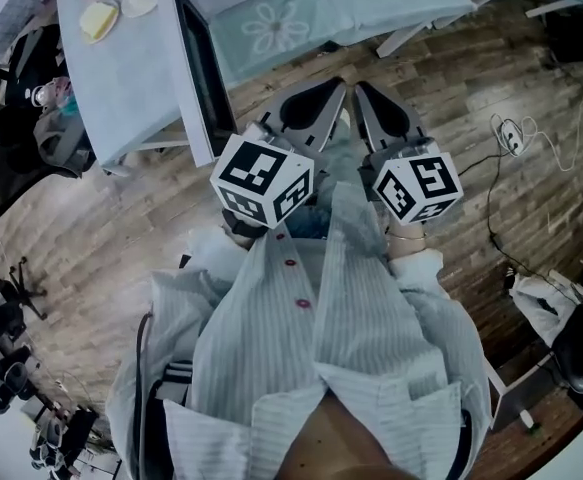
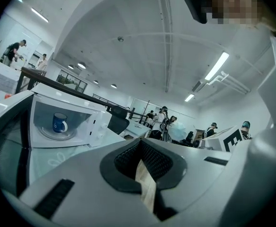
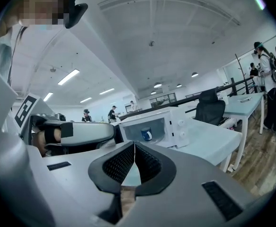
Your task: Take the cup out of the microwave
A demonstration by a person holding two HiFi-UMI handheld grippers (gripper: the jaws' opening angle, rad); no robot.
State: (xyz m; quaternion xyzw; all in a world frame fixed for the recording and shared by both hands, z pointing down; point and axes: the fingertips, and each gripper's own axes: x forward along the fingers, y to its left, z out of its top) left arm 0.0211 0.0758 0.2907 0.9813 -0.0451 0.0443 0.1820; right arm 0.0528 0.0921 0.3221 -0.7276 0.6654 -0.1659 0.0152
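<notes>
A blue cup (image 2: 59,123) stands on the turntable inside the white microwave (image 2: 88,122), whose door (image 1: 205,68) hangs open. The right gripper view also shows the cup (image 3: 146,134) in the microwave (image 3: 175,126). Both grippers are held side by side in front of my body, well short of the table, pointing at the microwave. My left gripper (image 1: 341,85) is shut with nothing between its jaws (image 2: 139,142). My right gripper (image 1: 360,87) is likewise shut and empty (image 3: 135,144). From the right gripper view the left gripper (image 3: 76,132) appears at the left.
The microwave sits on a table with a pale floral cloth (image 1: 271,28). A second table (image 1: 121,78) with food items stands to the left, next to a black chair (image 1: 11,158). Cables (image 1: 511,138) lie on the wooden floor. An office chair (image 3: 211,110) and people stand further off.
</notes>
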